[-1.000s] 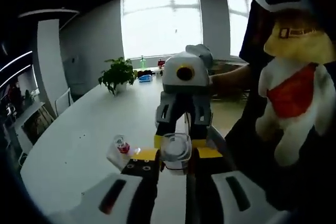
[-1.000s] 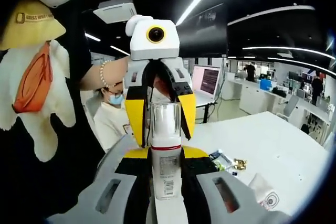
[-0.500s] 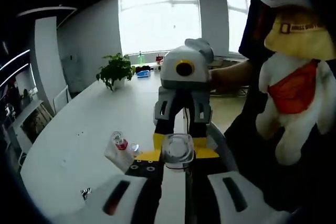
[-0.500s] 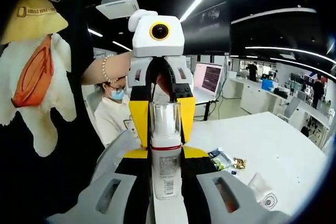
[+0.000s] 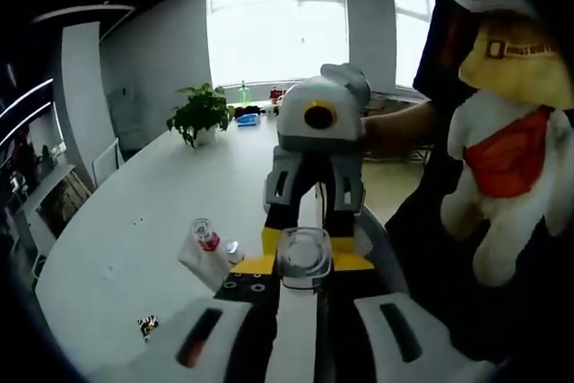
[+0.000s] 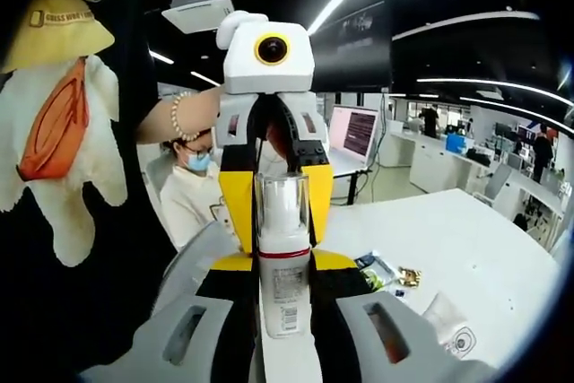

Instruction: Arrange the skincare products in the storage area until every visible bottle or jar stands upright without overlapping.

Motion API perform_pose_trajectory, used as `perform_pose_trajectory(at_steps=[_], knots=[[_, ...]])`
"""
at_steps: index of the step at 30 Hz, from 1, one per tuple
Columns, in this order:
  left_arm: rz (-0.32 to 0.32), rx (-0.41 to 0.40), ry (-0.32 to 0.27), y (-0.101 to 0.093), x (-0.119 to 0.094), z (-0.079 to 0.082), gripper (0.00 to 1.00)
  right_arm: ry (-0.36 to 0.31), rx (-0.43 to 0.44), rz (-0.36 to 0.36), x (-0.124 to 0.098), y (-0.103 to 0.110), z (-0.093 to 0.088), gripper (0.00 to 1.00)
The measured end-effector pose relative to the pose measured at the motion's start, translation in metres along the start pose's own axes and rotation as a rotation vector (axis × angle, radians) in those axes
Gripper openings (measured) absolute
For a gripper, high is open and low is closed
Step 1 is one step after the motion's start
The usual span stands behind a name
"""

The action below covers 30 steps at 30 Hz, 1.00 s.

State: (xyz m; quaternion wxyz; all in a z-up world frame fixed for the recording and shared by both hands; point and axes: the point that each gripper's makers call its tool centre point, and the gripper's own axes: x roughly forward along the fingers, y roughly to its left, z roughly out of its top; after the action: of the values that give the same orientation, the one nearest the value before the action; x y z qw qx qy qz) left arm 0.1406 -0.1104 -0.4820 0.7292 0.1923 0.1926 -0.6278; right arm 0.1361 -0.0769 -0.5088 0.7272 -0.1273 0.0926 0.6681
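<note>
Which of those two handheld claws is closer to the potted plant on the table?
Right. The right gripper faces back from the potted plant side; the left gripper looks toward the plant from behind it, farther away.

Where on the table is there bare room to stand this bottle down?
Left gripper view: open white table between the potted plant and the tipped bottle. Right gripper view: bare tabletop beyond the sachets. Crowded: between the facing hand-held grippers, around the held bottle.
</note>
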Motion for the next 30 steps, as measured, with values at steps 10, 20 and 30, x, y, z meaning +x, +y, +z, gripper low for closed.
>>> perform_pose_trajectory(at_steps=[10,20,30], knots=[[0.0,0.004,-0.001,0.002,-0.001,0.0,0.25,0.01,0.031,-0.029,-0.001,-0.005,-0.01,0.21],[0.006,-0.006,-0.002,0.008,0.008,-0.003,0.25,0.058,0.053,-0.058,-0.001,-0.011,-0.026,0.22],[0.01,-0.006,0.021,0.016,0.021,-0.012,0.25,0.077,0.095,-0.095,-0.003,-0.016,-0.043,0.25]])
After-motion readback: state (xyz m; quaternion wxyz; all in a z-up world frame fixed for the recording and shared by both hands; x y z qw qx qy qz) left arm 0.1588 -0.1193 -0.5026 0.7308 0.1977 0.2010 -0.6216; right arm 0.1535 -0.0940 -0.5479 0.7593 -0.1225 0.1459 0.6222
